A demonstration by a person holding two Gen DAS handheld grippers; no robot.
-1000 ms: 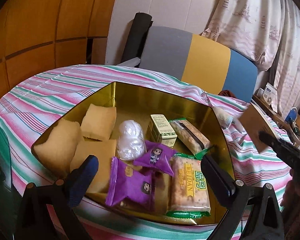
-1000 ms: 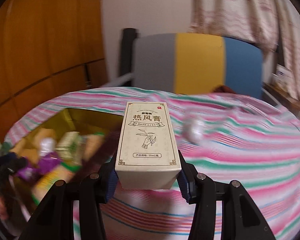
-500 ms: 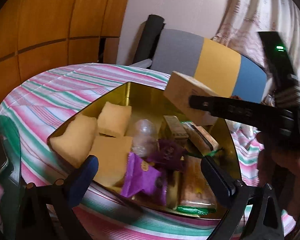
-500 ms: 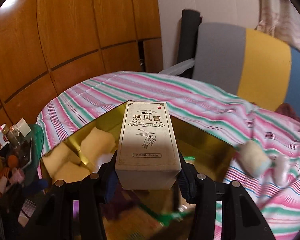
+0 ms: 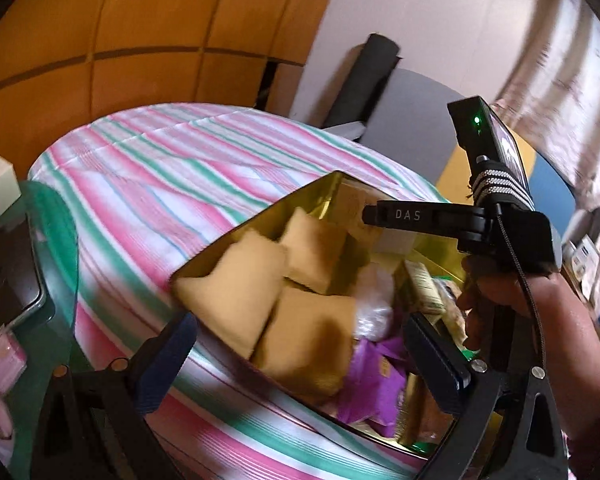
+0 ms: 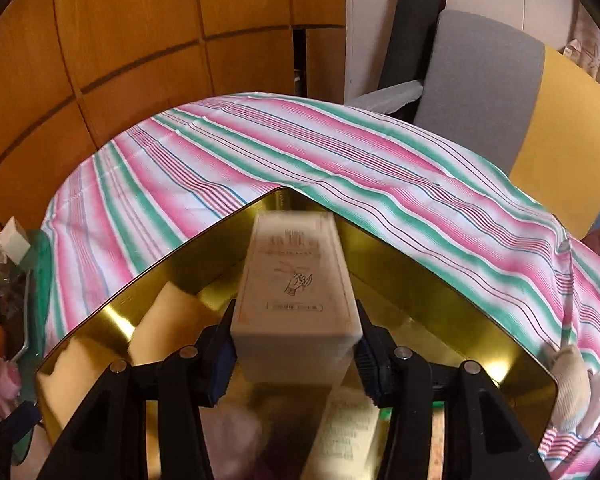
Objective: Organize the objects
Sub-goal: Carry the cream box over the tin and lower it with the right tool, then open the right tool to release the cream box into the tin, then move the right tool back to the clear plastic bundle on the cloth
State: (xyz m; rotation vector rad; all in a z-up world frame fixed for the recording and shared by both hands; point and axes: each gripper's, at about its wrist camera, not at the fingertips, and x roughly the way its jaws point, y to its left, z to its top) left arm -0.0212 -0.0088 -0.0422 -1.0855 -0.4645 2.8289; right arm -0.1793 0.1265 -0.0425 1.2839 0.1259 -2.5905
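A gold tin (image 5: 260, 216) (image 6: 204, 248) sits on the striped tablecloth. It holds tan pastry packets (image 5: 236, 284), purple snack packets (image 5: 364, 392), a clear wrapped item (image 5: 374, 312) and a small green box (image 5: 420, 288). My right gripper (image 6: 296, 344) is shut on a cream box (image 6: 296, 280) and holds it low inside the tin's far corner. It also shows in the left wrist view (image 5: 420, 216) over the tin. My left gripper (image 5: 300, 360) is open and empty at the tin's near edge.
The striped cloth (image 6: 300, 148) covers a round table. A grey, yellow and blue chair (image 6: 500, 80) stands behind. A green glass side table (image 5: 40, 264) with clutter is at the left. A small rolled cloth (image 6: 572, 376) lies on the cloth right of the tin.
My right gripper has carried the cream box from over the cloth into the tin and lowered it toward the far corner. My left gripper has shifted left along the tin's near edge.
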